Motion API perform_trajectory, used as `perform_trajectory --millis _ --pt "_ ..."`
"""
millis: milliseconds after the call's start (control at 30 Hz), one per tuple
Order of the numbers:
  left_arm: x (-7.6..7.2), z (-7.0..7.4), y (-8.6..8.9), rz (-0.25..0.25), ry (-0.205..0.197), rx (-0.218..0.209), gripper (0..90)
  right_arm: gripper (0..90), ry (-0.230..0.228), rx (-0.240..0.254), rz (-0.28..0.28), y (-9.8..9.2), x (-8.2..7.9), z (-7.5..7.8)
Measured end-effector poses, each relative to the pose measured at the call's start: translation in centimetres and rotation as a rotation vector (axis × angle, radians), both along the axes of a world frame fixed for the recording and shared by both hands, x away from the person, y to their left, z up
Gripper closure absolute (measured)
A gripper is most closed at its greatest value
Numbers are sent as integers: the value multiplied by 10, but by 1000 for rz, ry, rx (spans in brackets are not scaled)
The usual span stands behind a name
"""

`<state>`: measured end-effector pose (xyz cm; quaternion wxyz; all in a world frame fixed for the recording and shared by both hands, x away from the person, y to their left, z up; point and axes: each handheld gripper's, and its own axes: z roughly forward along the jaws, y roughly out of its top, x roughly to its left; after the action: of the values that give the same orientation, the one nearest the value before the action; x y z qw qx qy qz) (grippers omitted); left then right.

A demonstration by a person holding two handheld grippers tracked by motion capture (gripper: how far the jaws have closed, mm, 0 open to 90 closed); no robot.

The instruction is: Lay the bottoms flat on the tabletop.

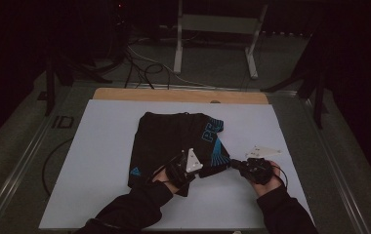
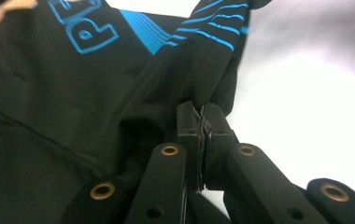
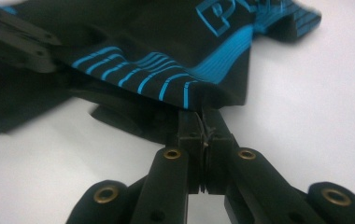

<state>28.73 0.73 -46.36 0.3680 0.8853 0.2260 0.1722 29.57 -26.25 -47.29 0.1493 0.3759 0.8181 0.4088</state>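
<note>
A black garment with blue lettering and stripes lies crumpled on the white board. My left gripper is at the garment's near right corner, shut on a fold of the black cloth; in the left gripper view the pads pinch the fabric between them. My right gripper comes in from the right, its jaws shut on the striped hem of the garment. The two grippers sit close together, and the gripped cloth is lifted slightly off the board.
The white board rests on a wooden tabletop whose far edge shows. Beyond it, cables run over the floor and a white metal stand is at the back. A dark cable loops at the board's left.
</note>
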Motion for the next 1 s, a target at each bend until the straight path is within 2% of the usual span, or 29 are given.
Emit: perform_trajectory --millis 167,267,500,567,633,700,767,833,867,967,1000 --pt "4 22 12 14 -53 -16 884 895 -40 37 28 1 -3 20" --pt "4 32 18 9 -61 -37 883 897 -49 33 24 3 -3 31" --pt "-12 44 26 -47 -84 -19 884 896 -99 71 71 2 -17 52" --pt "-17 44 28 -52 -97 -7 883 896 -86 77 84 3 -21 53" --pt "-20 41 30 -60 -88 1 882 896 -72 80 94 5 -25 50" --pt "-22 33 32 -63 -63 5 879 896 -57 64 101 7 -29 44" --pt "-25 21 32 -75 -27 12 879 897 -23 69 105 9 -30 36" --pt "-25 21 32 -75 -27 12 879 897 -8 62 103 11 -30 31" --pt "-29 1 31 -86 22 34 878 896 14 41 108 14 -30 22" --pt "-32 -15 27 -89 58 30 853 896 35 31 104 17 -28 14" --pt "-33 -19 25 -80 64 26 789 896 30 20 102 17 -27 14"
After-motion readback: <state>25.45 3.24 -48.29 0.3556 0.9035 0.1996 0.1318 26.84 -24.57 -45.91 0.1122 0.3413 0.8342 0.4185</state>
